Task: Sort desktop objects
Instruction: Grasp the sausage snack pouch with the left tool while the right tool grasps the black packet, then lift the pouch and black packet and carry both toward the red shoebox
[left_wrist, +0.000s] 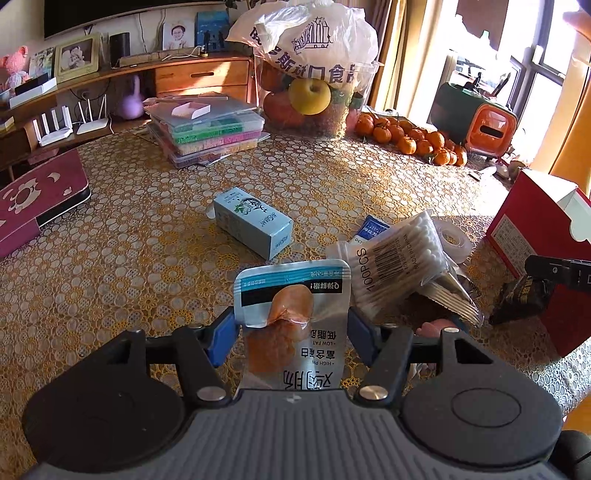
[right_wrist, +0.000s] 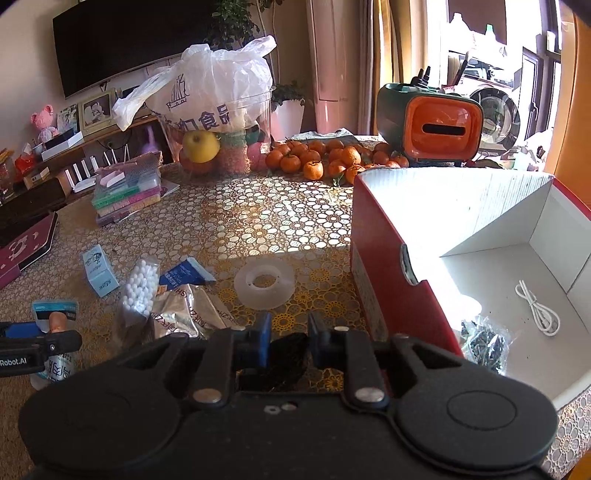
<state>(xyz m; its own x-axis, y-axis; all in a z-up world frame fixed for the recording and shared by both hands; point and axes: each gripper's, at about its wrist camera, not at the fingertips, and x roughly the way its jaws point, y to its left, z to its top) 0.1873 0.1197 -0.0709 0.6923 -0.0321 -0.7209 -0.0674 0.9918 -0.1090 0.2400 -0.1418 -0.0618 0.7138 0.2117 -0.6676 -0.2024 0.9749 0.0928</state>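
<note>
My left gripper (left_wrist: 291, 334) is shut on a silver snack pouch (left_wrist: 295, 295), which stands upright between the blue pads above the table. My right gripper (right_wrist: 289, 341) is shut on a small dark packet (right_wrist: 286, 349), just left of the open red box (right_wrist: 388, 266). Inside the box lie a white cable (right_wrist: 535, 306) and a dark bag (right_wrist: 484, 343). On the cloth lie a light blue carton (left_wrist: 255, 221), a bag of cotton swabs (left_wrist: 399, 258), a blue sachet (left_wrist: 371, 229), a clear tape roll (right_wrist: 264, 282) and a silver foil pouch (right_wrist: 188, 310).
A clear tub of fruit under a white plastic bag (left_wrist: 314, 55) stands at the back beside a pile of tangerines (left_wrist: 410, 136). An orange and green holder (right_wrist: 432, 125) is behind the red box. Stacked plastic cases (left_wrist: 207, 133) and a maroon box (left_wrist: 33, 199) are on the left.
</note>
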